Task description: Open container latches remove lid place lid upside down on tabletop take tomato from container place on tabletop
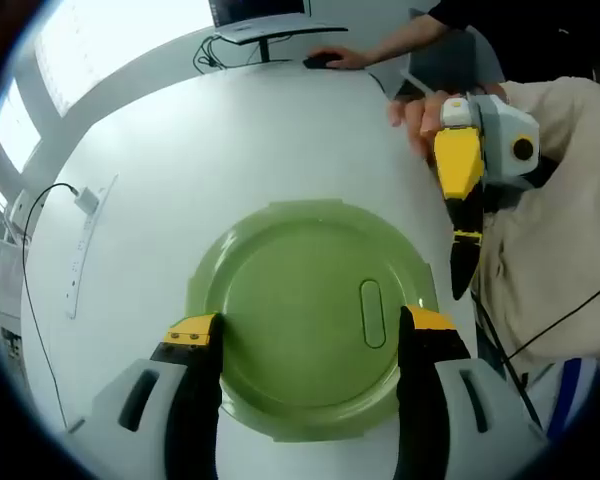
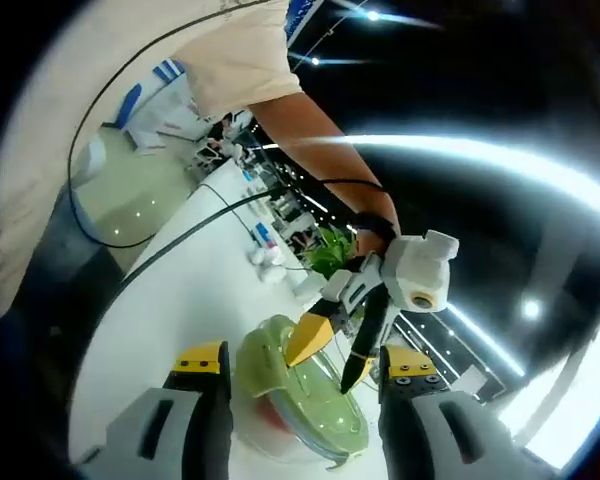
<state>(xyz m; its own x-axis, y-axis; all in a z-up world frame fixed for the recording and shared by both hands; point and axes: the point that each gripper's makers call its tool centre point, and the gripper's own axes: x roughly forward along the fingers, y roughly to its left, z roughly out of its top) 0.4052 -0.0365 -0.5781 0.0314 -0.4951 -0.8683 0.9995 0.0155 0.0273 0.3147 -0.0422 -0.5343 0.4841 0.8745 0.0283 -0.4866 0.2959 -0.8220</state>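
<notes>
From the left gripper view I look straight down onto the green lid (image 1: 305,320), a round disc with an oval tab on top, sitting on the white tabletop (image 1: 180,150). The left gripper (image 1: 310,345) has its jaws spread wide, one at each side of the lid's rim, with nothing clamped between them. The right gripper (image 1: 464,270) comes in from the right with its dark tips pointing down just off the lid's edge; whether those tips are together or apart I cannot tell from here.

The right gripper view gives the side of things instead: the lid (image 2: 305,385) sits on a clear container (image 2: 270,415) with something red showing through the wall, likely the tomato (image 2: 272,412). Here the left gripper (image 2: 325,355) hovers over the lid, and the right gripper (image 2: 305,375) stands parted with nothing between its jaws.

The tabletop is broad and bare around the container. Near the table's far edge stand a monitor base (image 1: 265,30) and a mouse (image 1: 322,62) under someone's hand; a cable (image 1: 40,260) and adapter lie along the left edge.
</notes>
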